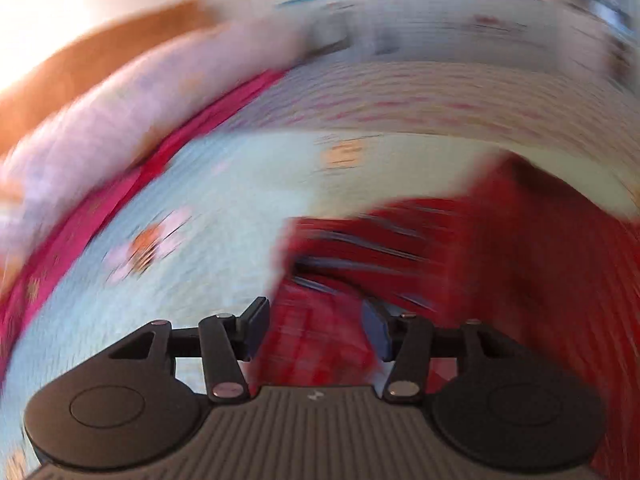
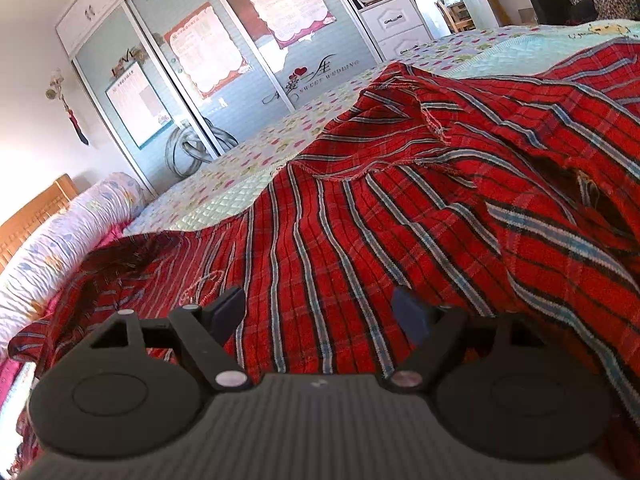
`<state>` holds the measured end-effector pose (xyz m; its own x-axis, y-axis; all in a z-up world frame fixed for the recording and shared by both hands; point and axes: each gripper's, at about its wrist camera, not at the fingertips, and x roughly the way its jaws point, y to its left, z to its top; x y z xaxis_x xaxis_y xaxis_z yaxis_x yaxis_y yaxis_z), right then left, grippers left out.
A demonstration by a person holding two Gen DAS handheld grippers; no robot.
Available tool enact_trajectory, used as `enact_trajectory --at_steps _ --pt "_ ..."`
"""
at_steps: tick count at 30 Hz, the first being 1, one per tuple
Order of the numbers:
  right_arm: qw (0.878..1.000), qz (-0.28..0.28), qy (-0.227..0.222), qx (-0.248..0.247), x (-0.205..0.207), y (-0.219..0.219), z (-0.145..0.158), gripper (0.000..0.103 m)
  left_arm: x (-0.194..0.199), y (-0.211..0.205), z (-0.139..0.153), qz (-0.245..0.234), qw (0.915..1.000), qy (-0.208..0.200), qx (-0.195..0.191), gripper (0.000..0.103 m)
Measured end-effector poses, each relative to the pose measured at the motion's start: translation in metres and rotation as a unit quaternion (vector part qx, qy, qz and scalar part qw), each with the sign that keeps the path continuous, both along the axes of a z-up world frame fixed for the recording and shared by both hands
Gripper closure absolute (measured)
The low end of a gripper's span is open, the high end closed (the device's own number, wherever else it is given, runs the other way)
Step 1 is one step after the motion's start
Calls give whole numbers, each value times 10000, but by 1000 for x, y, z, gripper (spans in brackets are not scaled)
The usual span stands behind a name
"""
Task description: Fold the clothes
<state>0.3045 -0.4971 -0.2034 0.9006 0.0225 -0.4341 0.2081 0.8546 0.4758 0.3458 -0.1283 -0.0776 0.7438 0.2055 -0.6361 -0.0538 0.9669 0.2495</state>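
Observation:
A red plaid garment [image 2: 360, 216] with blue and white stripes lies spread and rumpled over the bed. My right gripper [image 2: 320, 312] hovers just above it, jaws wide apart, nothing between the pads. The left wrist view is heavily blurred. In it the same red garment [image 1: 460, 248] fills the lower right, on the pale blue quilt [image 1: 192, 184]. My left gripper [image 1: 318, 330] is open above the cloth's edge. The blue pads [image 1: 256, 328] stand apart and I see no cloth pinched between them.
The bed carries a light quilt [image 2: 240, 184] printed with hearts. A rolled lilac duvet [image 2: 60, 240] lies along the wooden headboard [image 2: 36, 212] at left. Sliding wardrobe doors [image 2: 224, 60] with posters stand behind the bed; a white drawer unit [image 2: 396, 20] is farther right.

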Motion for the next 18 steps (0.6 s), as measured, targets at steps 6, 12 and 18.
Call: enact_trajectory --at_steps 6,12,18 --pt "9963 417 624 -426 -4 15 25 18 -61 -107 -30 -1490 9871 489 -314 48" --pt "9876 938 1126 -563 -67 -4 32 21 -49 -168 -86 -1860 9765 1076 170 47" --pt "9980 -74 404 481 -152 -82 74 14 -39 -157 -108 -1464 9837 986 347 9"
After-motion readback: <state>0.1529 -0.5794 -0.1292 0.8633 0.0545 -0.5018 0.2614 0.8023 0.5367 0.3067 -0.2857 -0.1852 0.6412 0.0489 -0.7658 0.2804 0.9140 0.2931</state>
